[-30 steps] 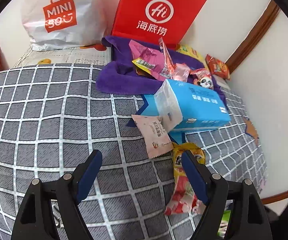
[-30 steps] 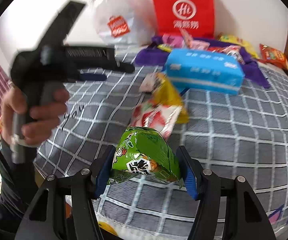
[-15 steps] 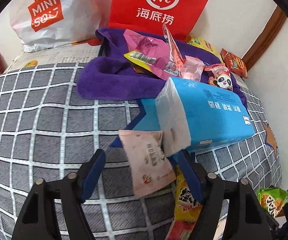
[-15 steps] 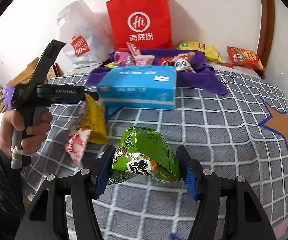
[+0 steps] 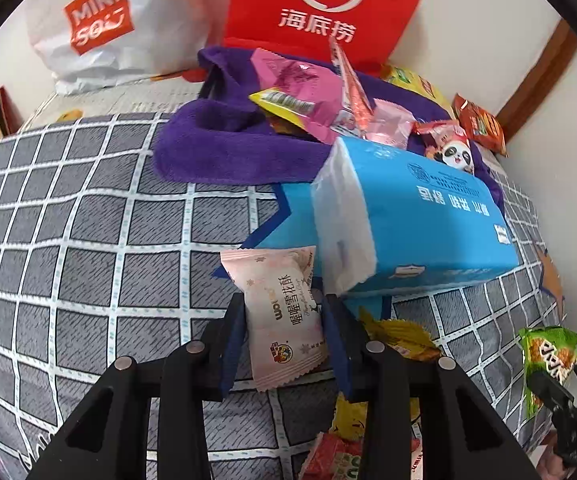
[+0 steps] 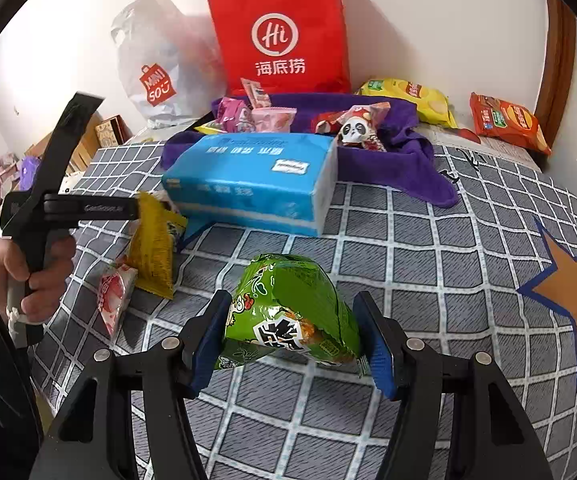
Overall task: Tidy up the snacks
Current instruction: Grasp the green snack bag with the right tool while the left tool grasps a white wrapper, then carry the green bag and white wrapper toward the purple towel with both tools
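My left gripper (image 5: pixel 282 320) is shut on a pale pink snack packet (image 5: pixel 284 312) that lies on the checked bedcover beside the blue tissue pack (image 5: pixel 408 216). My right gripper (image 6: pixel 294 324) is shut on a green snack bag (image 6: pixel 292 312) and holds it above the bedcover; the bag also shows in the left wrist view (image 5: pixel 552 356). A purple towel (image 5: pixel 224 148) further back holds several snack packets, among them a panda packet (image 6: pixel 358 130). A yellow packet (image 6: pixel 154 244) and a red-white packet (image 6: pixel 114 296) lie in front of the tissue pack.
A red paper bag (image 6: pixel 284 32) and a white Miniso plastic bag (image 6: pixel 156 64) stand against the back wall. A yellow chip bag (image 6: pixel 412 100) and a red chip bag (image 6: pixel 508 120) lie at the back right. The wall is close on the right.
My left gripper moved forward to the pink packet and closed on it. My right gripper kept hold of the green bag and moved forward over the bed.
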`<state>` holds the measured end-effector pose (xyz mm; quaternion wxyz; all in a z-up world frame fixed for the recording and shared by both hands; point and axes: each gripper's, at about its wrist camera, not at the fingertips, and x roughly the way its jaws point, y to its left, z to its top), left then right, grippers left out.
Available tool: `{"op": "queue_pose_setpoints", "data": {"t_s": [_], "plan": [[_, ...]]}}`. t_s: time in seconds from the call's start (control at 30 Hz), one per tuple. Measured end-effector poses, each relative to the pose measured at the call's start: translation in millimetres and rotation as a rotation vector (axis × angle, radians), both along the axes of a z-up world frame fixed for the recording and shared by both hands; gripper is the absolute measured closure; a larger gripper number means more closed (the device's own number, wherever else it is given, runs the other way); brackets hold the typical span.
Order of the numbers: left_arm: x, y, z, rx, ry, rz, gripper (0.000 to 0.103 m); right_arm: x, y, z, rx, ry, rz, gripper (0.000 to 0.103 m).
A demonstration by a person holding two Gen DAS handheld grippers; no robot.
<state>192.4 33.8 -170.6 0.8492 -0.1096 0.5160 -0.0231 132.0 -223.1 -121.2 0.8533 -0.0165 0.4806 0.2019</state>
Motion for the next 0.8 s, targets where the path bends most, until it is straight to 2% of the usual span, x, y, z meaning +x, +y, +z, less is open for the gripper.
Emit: {"op": "queue_pose_setpoints", "data": {"t_s": [0.5, 0.7, 0.8], "plan": [[-19.2, 28.8, 12.3, -0.006, -0.005, 0.097, 0.067, 16.9, -6.5, 8.1, 0.012, -0.017, -0.009, 0.041], [-29.1, 32.7, 29.6, -0.004, -0.027, 0.094, 0.067, 11.9, -3.6, 24.7, 0.003, -0.059, -0.045, 0.041], [-33.9, 28.4, 36.7, -0.027, -0.037, 0.063, 0.067, 11.9, -2.1, 35.5, 0.004, -0.083, -0.071, 0.041]]}}
